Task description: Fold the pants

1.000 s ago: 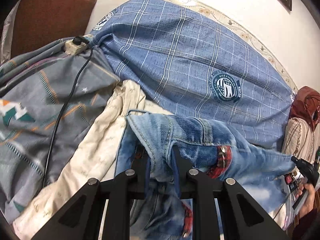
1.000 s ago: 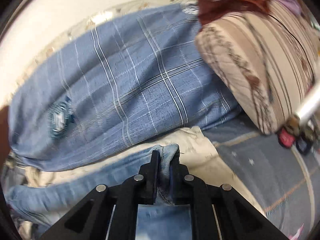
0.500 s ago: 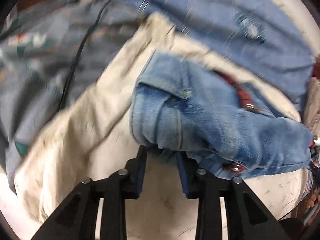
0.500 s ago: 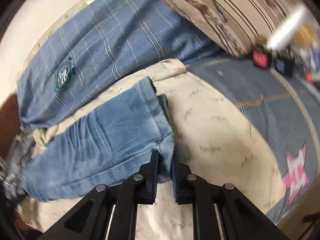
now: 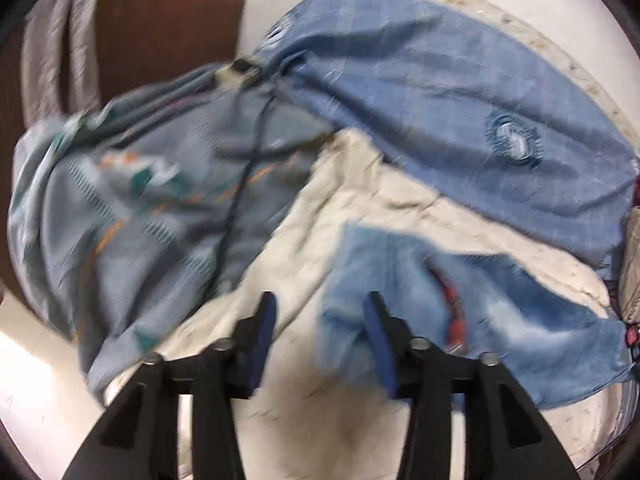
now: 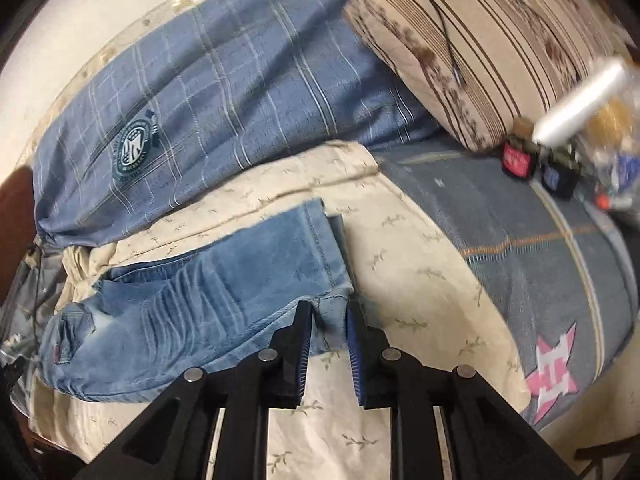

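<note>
The blue jeans (image 5: 460, 308) lie folded in a long strip on a cream sheet (image 5: 320, 420). A red-lined waistband shows in the blurred left wrist view. My left gripper (image 5: 320, 312) is opening just short of the jeans' left edge. Its right finger touches the denim and nothing is pinched between the pads. In the right wrist view the jeans (image 6: 224, 296) run off to the left. Their hem corner stands between the fingers of my right gripper (image 6: 329, 314). Those jaws are opening and the cloth sits slack in the narrow gap.
A blue plaid cloth (image 5: 440, 100) with a round badge lies behind the jeans. The grey patterned bedcover (image 5: 140, 200) carries a black cable (image 5: 240, 184). A striped pillow (image 6: 480, 52) and small cluttered items (image 6: 552, 168) sit at the right. A brown cushion (image 5: 168, 28) stands far left.
Both grippers held the jeans lifted a second ago. The jeans now lie on the cream sheet. The left jaws have let go and spread wide; the right jaws have parted slightly around the hem.
</note>
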A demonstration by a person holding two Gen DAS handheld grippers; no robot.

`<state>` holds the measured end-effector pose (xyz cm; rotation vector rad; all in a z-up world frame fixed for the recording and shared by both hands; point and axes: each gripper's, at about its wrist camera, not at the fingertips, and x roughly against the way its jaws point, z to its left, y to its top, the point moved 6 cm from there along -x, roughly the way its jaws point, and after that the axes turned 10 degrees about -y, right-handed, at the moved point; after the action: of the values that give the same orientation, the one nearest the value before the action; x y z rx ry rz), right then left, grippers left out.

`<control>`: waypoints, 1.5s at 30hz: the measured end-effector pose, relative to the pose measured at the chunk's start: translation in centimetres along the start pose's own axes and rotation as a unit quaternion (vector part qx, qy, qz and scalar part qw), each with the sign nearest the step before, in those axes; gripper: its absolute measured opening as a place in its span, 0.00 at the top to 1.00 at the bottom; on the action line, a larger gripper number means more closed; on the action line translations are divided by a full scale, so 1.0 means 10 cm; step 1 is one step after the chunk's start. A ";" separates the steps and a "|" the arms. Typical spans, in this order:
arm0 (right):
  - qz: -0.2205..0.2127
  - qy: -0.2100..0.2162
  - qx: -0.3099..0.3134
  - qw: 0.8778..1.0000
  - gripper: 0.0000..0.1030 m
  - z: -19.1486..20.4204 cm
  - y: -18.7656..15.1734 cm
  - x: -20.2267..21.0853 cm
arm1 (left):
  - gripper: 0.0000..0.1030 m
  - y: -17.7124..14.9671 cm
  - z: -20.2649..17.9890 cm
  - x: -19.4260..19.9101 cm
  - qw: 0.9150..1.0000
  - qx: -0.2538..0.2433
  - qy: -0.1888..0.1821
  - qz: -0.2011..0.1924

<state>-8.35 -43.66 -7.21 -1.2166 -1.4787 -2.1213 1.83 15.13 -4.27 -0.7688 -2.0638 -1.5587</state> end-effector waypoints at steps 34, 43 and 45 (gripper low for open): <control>-0.065 0.035 -0.165 0.984 0.27 0.14 0.56 -0.51 | 0.31 -0.01 -1.68 -2.03 0.974 0.025 -0.091 0.206; -0.027 0.064 -0.198 0.978 0.27 0.04 0.58 -0.70 | 0.29 0.26 -2.03 -1.72 0.980 -0.044 -0.131 0.141; -0.020 0.075 -0.207 0.975 0.27 0.05 0.57 -0.73 | 0.29 0.20 -2.08 -1.78 0.976 -0.047 -0.142 0.157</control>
<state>-0.06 -47.35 -9.09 -1.1256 -1.0373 -2.5725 16.79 -7.50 -8.68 -1.3509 -1.9443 -1.4408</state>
